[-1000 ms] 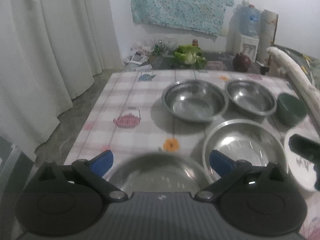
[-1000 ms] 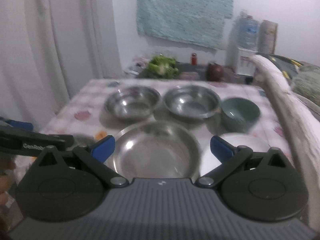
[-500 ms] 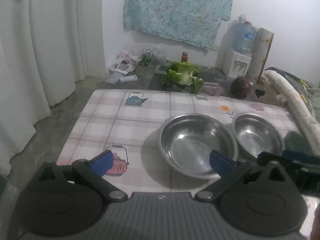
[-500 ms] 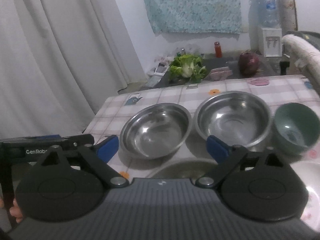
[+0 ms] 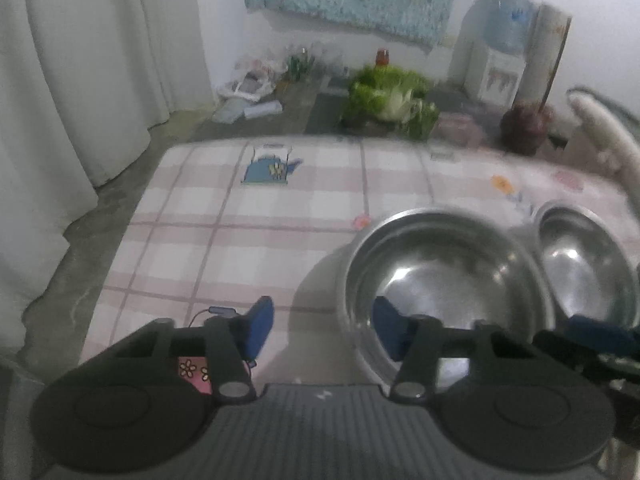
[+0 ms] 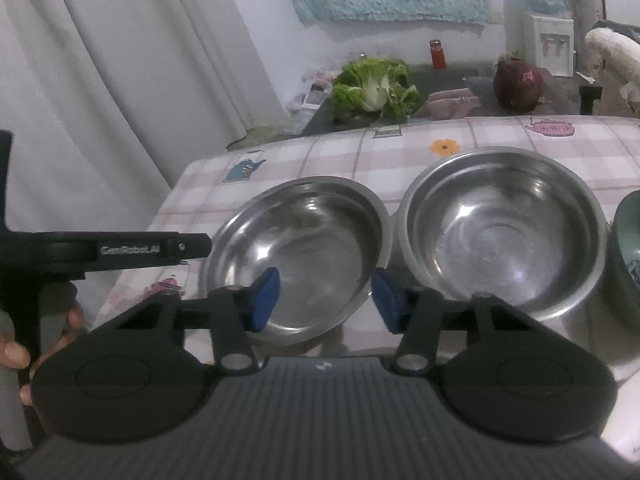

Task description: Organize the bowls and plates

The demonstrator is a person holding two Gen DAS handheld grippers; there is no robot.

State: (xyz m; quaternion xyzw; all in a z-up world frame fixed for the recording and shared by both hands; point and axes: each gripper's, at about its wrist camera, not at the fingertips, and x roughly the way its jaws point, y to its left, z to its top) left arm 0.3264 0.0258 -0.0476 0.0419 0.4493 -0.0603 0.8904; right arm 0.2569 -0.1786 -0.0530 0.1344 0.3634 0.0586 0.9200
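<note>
Your two tongs both face the same steel bowl, so the thing to settle is which one has the rim between its pads. Your left gripper point(image 5: 322, 330) is spread and holds nothing; the left steel bowl point(image 5: 446, 276) lies ahead and to its right, and in the left wrist view the near left part of the rim seems to sit in the gap, one blue pad outside the wall and the other over the basin. Blur keeps you from telling whether either pad touches metal. Your right gripper point(image 6: 326, 300) is also spread and empty, and from it the left steel bowl point(image 6: 296, 256) lies straight ahead, its near rim just beyond the pads, apparently not yet between them.

The bowl is round, so no long axis matters; only the rim line does. By my reading your left hand is the nearer one and is better placed to pinch the rim. The right steel bowl point(image 6: 502, 228) stands just beside the first on the checked tablecloth point(image 5: 248, 216), rims almost meeting, with the green bowl point(image 6: 628, 252) further right. Any lift towards a stack would probably go rightward, so mind the close rims
</note>
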